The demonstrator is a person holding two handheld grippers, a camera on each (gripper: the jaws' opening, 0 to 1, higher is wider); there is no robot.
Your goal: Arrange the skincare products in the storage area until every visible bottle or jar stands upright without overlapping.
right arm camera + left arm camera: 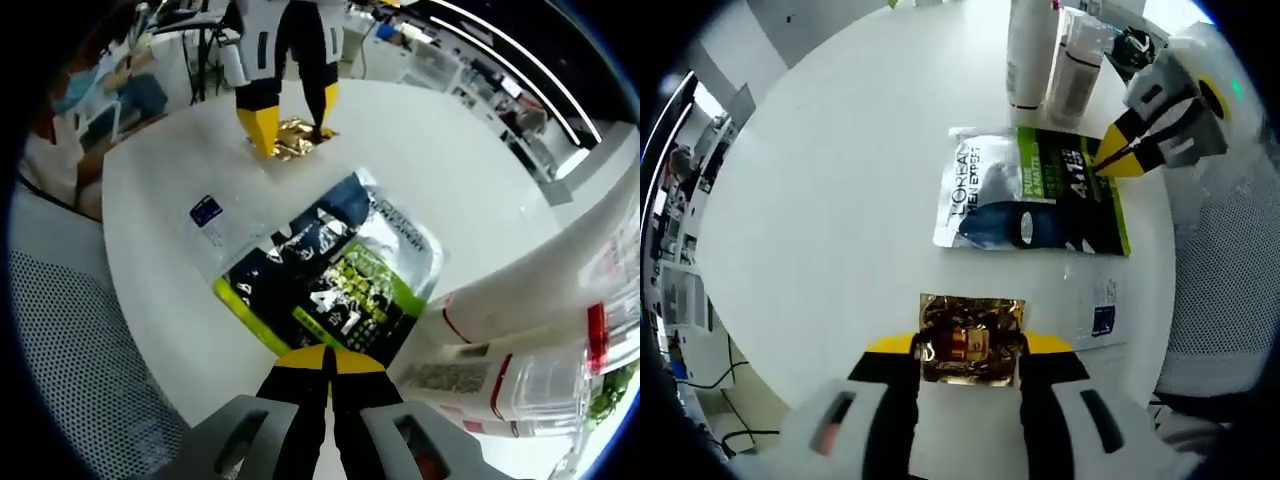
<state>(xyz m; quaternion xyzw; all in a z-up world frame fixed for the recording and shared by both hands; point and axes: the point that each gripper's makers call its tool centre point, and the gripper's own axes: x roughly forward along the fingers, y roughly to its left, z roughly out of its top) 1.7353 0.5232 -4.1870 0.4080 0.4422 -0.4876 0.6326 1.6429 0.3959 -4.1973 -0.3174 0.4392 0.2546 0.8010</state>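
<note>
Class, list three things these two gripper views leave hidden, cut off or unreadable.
1. Tall white bottle: top cut off by the left gripper view's edge.
2. Gold sachet: label unreadable in the left gripper view, glare and creases blur it.
3. Small blue-labelled sachet: its print is too small to read in the right gripper view.

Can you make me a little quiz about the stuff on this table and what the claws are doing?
1. True or false: the left claw is closed on the gold packet.
2. What does the right claw pinch? A) a bottle B) the edge of the black and green sachet C) nothing
3. Fill in: the white bottles stand ____ on the white table.

Key: 1 true; 2 B; 3 upright.
</note>
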